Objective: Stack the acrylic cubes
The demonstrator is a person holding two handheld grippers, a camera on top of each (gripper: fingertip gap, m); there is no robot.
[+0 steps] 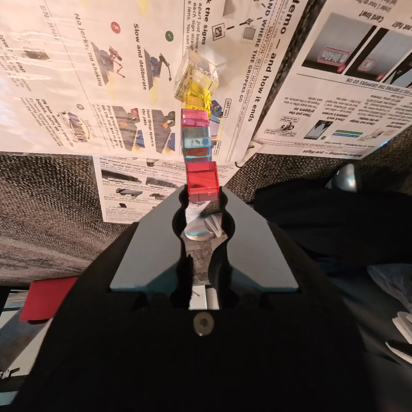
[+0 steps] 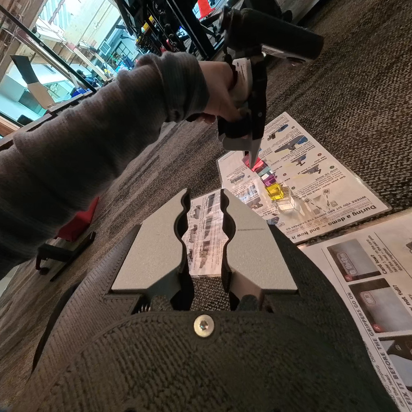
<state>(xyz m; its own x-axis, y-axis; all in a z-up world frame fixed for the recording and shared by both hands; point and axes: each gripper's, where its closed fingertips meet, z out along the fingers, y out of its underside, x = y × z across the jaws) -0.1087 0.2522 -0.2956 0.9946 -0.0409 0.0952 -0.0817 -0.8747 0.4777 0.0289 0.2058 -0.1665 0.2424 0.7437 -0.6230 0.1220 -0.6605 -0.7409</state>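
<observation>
A tower of see-through cubes stands on a printed sheet point(image 1: 124, 66) on the carpet. From the top it goes red point(image 1: 201, 185), cyan point(image 1: 196, 142), pink point(image 1: 195, 119), yellow point(image 1: 198, 100), and a clear cube point(image 1: 196, 69) at the bottom. My left gripper point(image 1: 202, 191) points down from above, with its fingertips shut on the sides of the top red cube. The right wrist view shows that gripper point(image 2: 252, 165) at the red cube point(image 2: 259, 163), above the yellow point(image 2: 274, 192) and clear point(image 2: 285, 205) cubes. My right gripper point(image 2: 205, 194) is open and empty, low over a smaller sheet point(image 2: 205, 236) and left of the tower.
Several laminated printed sheets lie on the grey carpet point(image 2: 356, 89). A person's grey sleeve point(image 2: 89, 138) reaches across to the left gripper. A red and black object point(image 2: 71, 234) lies on the floor at left. Desk legs and chairs stand far back. Across from one pair of fingers to the other is roughly 20 cm.
</observation>
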